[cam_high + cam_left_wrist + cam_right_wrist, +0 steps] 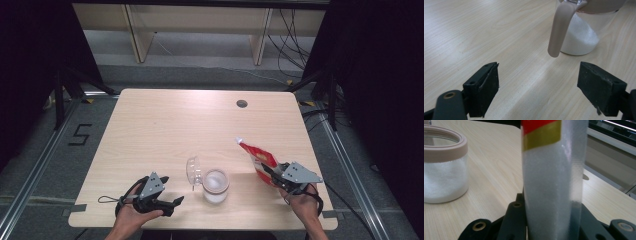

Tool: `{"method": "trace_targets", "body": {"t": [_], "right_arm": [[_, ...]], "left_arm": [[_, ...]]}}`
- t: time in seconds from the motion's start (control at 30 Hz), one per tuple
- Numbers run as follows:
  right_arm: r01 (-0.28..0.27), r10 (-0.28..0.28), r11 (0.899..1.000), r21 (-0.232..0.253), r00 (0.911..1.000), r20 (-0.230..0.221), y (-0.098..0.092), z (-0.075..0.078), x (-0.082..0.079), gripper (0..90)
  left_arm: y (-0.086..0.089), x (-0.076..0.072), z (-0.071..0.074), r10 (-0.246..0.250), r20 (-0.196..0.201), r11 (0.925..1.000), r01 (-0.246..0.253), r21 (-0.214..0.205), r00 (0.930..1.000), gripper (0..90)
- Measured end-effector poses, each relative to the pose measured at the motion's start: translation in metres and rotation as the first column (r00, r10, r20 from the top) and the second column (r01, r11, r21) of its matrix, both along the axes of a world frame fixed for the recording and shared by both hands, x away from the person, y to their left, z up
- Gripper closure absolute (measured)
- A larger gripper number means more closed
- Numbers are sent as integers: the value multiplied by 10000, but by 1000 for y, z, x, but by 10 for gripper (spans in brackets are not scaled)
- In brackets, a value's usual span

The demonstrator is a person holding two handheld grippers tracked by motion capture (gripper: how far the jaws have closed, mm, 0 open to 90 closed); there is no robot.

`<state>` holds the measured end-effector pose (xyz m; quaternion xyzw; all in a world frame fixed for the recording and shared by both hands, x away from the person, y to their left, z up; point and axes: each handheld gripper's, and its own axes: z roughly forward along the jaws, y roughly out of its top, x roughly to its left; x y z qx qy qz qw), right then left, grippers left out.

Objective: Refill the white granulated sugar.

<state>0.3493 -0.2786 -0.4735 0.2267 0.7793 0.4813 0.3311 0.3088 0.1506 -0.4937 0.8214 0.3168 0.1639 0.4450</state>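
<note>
From the high view, you stand at a pale wooden surface (pixel 165 125) with a dark round hole (pixel 242 103) near its far edge; behind it runs a grey floor with metal rails, light shelf legs, loose cables and black curtains at both sides, and a taped figure marks the floor at the left. Near your edge sits a glass jar (pixel 215 185) holding white grains, its clear lid (pixel 193 171) flipped up at the jar's left side. Your left tool (pixel 172 202) rests low on the surface just left of the jar, jaws spread with nothing between them. Your right tool (pixel 267 171) clamps a red-and-white pouch (pixel 256 156), tilted with its spout toward the far left, to the right of the jar and apart from it. The left gripper view brings you close: two black pads stand wide above bare wood, and a beige strap (pixel 560 27) hangs down the jar's (pixel 584 40) side, something the high view is too small to show; the jar's top is cut off by the frame. The right gripper view shows the pouch's (pixel 552 190) clear lower part packed with white grains, pinched between the black jaws, with the beige-rimmed jar (pixel 444 172) at the left; the pouch's top is cut off.
</note>
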Motion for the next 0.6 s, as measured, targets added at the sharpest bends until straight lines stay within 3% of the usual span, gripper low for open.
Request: {"method": "trace_targets", "body": {"t": [0.13, 0.17, 0.33, 0.5, 0.53, 0.6], "right_arm": [[195, -193, 9997, 130, 9996, -209, -2, 0, -2, 779], [281, -278, 9995, 139, 9994, -198, -3, 0, -2, 779], [433, -427, 9987, 270, 9988, -240, -9, 0, -2, 776], [797, -742, 9933, 831, 9950, -674, -16, -2, -3, 770], [934, -873, 9922, 824, 9933, -751, -17, -3, -4, 768], [893, -827, 9931, 766, 9928, -861, -20, -4, -3, 766]], "left_arm": [[1, 0, 0, 22, -4, 10000, -22, -8, 10000, 171], [2, 1, 1, -65, 34, 9997, 64, 215, 10000, 171], [0, 0, 1, -13, 44, 10000, 13, 31, 10000, 171], [1, 0, 1, -12, 78, 10000, 12, 93, 10000, 171], [2, 1, 1, -74, 47, 9996, 73, 256, 10000, 171], [1, 0, 1, 32, 50, 10000, -32, 86, 10000, 171]]}}
